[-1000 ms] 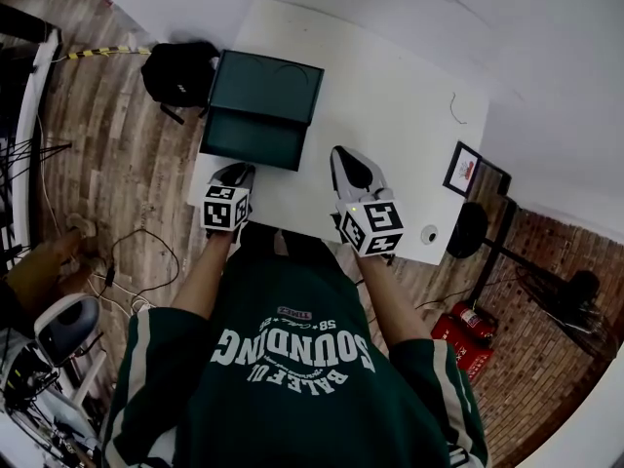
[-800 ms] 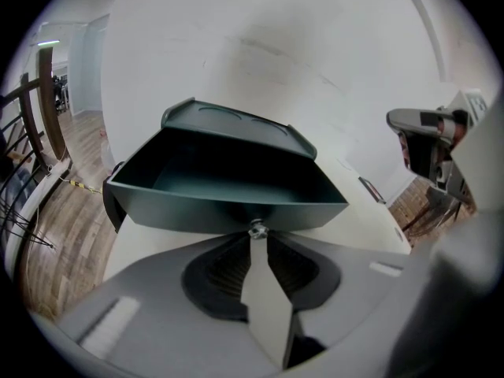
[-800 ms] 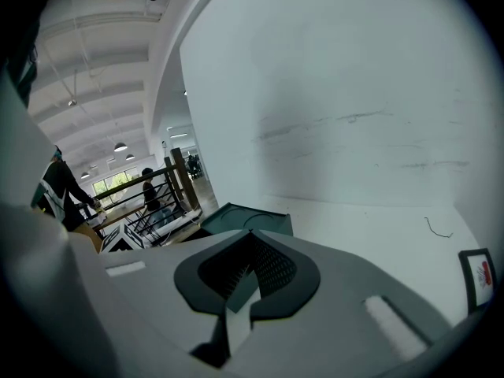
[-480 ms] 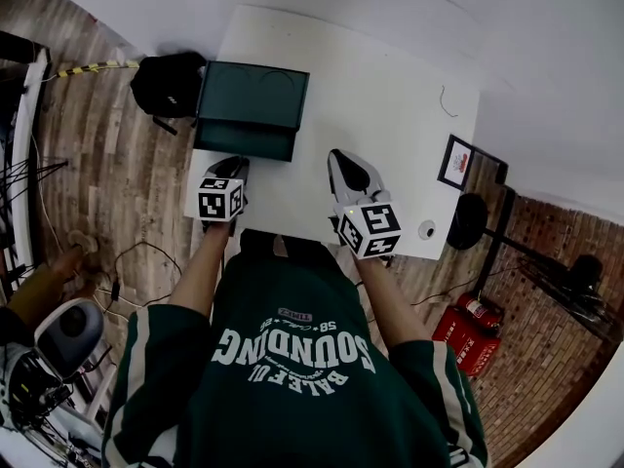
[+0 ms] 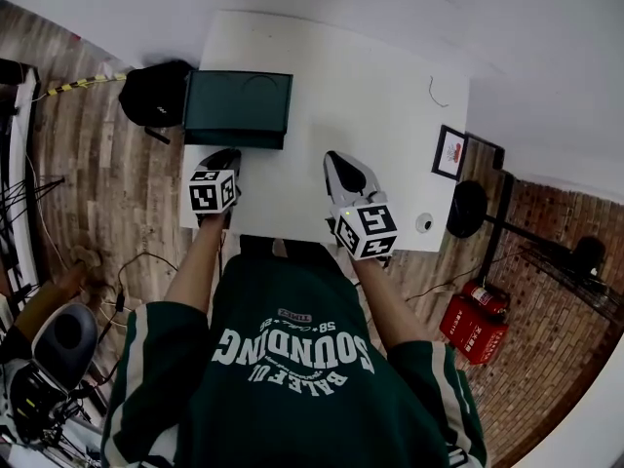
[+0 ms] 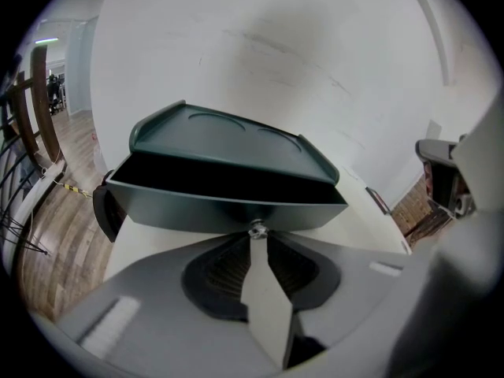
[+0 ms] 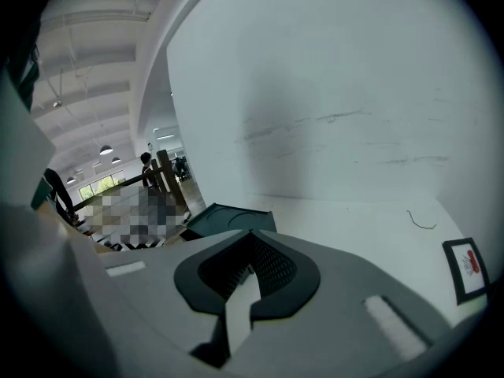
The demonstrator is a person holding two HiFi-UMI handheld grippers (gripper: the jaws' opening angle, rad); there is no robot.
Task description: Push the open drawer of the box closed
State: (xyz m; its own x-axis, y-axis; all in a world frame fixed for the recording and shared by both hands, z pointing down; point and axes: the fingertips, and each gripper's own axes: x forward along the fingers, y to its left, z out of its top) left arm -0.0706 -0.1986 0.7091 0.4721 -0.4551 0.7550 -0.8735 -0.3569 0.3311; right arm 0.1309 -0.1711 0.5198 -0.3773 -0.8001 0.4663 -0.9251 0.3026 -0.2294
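Bright, even light, soft shadows on table [image 5: 390, 115].
Fisheye bends edges; gripper views vignette dark; drawer [image 6: 224, 209] mouth in shadow.

The box [image 5: 239, 105] is dark green all over, the table [image 5: 380, 105] plain white. My left claw [image 5: 230, 156] is pale grey with black pads [image 6: 224, 270], its cube [image 5: 214, 192] white with black squares. The floor [image 5: 107, 164] is brown wood grain, my sweatshirt [image 5: 292, 378] green with white lettering
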